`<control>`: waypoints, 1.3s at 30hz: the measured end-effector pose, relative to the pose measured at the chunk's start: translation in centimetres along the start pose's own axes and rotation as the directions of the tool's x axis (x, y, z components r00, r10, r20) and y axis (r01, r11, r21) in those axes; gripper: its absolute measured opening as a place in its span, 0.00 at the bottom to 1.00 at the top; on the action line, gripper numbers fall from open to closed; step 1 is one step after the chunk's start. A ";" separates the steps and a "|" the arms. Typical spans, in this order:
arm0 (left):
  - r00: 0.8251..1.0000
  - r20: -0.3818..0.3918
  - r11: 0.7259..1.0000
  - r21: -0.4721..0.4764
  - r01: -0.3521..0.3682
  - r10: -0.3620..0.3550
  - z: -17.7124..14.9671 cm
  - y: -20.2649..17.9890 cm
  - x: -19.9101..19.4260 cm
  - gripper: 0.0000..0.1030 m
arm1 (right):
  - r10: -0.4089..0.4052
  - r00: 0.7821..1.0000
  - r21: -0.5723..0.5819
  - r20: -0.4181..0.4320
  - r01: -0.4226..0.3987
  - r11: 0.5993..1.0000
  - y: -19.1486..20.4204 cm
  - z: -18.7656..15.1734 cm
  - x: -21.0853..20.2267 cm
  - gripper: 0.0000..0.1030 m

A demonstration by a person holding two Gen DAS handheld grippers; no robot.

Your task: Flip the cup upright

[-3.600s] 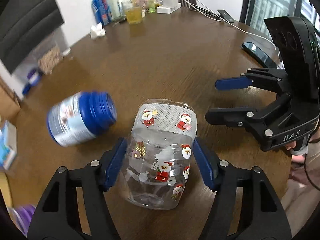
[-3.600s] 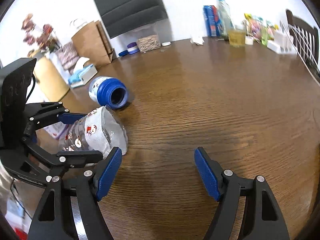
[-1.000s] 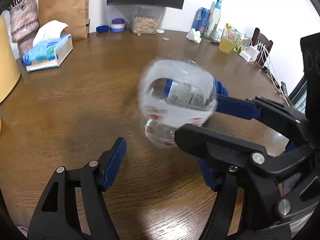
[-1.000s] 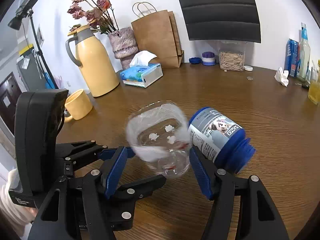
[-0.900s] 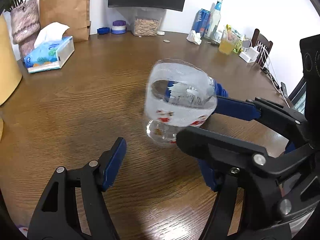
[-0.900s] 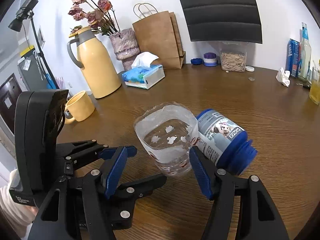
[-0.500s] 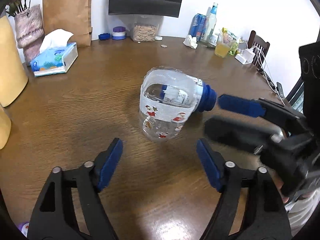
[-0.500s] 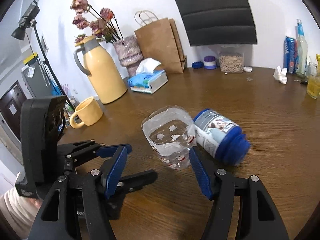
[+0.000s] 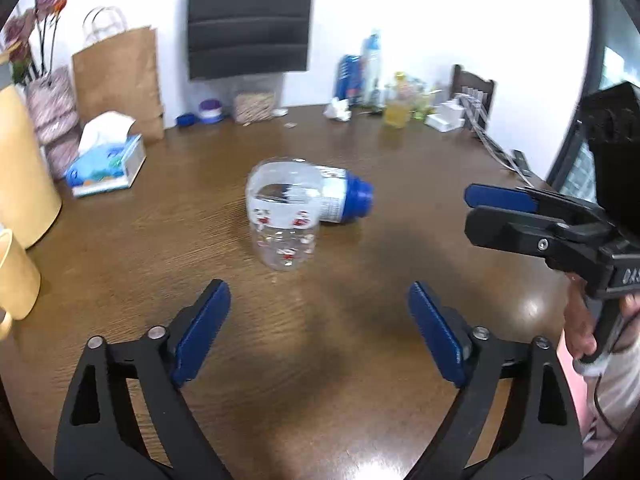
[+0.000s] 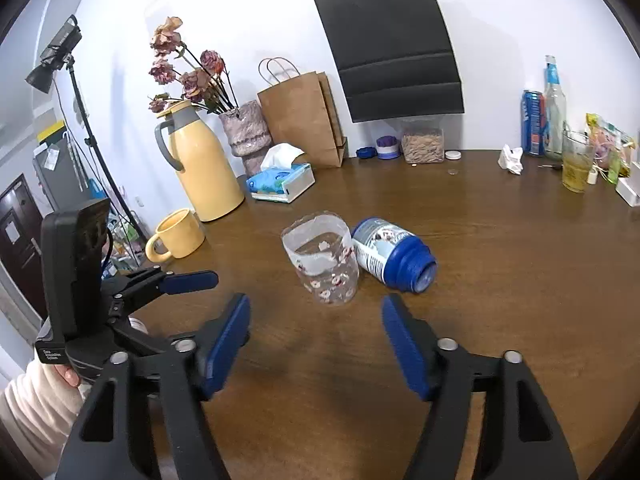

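brown table (image 9: pixel 120 248); cup (image 9: pixel 285 216) upright at 12 o'clock, light, thin, crushable. i'd pinch mid-wall. both tongs, left tongs (image 9: pixel 318 334) and right tongs (image 10: pixel 316 344), spread, empty.

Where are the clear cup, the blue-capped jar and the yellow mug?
cup (image 10: pixel 326 266), right wrist view, on its printed side wall.
jar (image 10: pixel 380 248), right wrist view, on its label.
mug (image 10: pixel 180 232), right wrist view, on its body.

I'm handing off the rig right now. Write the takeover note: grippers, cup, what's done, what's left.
Left gripper: open, empty, short of the cup.
Right gripper: open, empty, also short of it.
Cup: standing mouth up on the table, free of both grippers, right beside the blue-capped jar lying on its side; contact unclear.
Done: cup is upright and released.
Left: probably nothing but keeping clear of the cup.
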State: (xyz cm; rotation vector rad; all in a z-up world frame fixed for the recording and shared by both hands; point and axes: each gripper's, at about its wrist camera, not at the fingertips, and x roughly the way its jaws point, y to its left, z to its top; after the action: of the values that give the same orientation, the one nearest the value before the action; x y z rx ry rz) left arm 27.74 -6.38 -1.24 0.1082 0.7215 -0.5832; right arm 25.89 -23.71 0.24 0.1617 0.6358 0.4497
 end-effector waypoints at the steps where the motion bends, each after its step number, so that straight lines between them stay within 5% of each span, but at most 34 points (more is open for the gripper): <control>1: 1.000 0.011 1.000 0.017 0.003 -0.003 -0.4 -0.3 -0.4 0.88 | 0.000 1.000 -0.002 -0.001 0.000 1.000 0.3 -0.4 -0.3 0.76; 7: 0.996 0.089 0.999 0.041 -0.010 0.006 -2.9 -0.8 -2.8 0.92 | 0.012 1.000 -0.010 -0.010 -0.012 1.000 2.1 -2.9 -1.5 0.76; 17: 0.966 0.160 0.977 -0.106 -0.186 0.201 -6.2 -2.2 -8.4 0.93 | -0.026 0.999 -0.044 -0.020 0.025 0.999 4.8 -6.2 -4.3 0.76; 21: 0.942 0.163 0.947 -0.183 -0.265 0.295 -8.0 -3.2 -11.7 0.94 | -0.057 0.998 -0.069 -0.012 0.056 0.996 6.0 -7.6 -6.6 0.76; 27: 0.872 0.197 0.883 -0.246 -0.399 0.448 -12.0 -4.9 -16.9 0.99 | -0.125 0.991 -0.118 0.054 0.130 0.984 7.8 -10.1 -10.6 0.76; 32: 0.834 0.156 0.832 -0.289 -0.474 0.530 -14.8 -6.1 -19.9 1.00 | -0.202 0.971 -0.116 0.127 0.216 0.969 9.2 -12.5 -14.4 0.78; 39: 0.852 0.155 0.850 -0.280 -0.447 0.499 -16.1 -7.3 -19.9 1.00 | -0.166 0.975 -0.075 0.145 0.178 0.981 11.3 -15.1 -15.6 0.83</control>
State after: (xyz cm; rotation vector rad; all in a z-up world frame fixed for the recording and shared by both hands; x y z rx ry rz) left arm 2.34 1.49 0.33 -0.0012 0.5109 -0.0248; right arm 1.65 -20.58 -0.27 0.0531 0.4886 0.2955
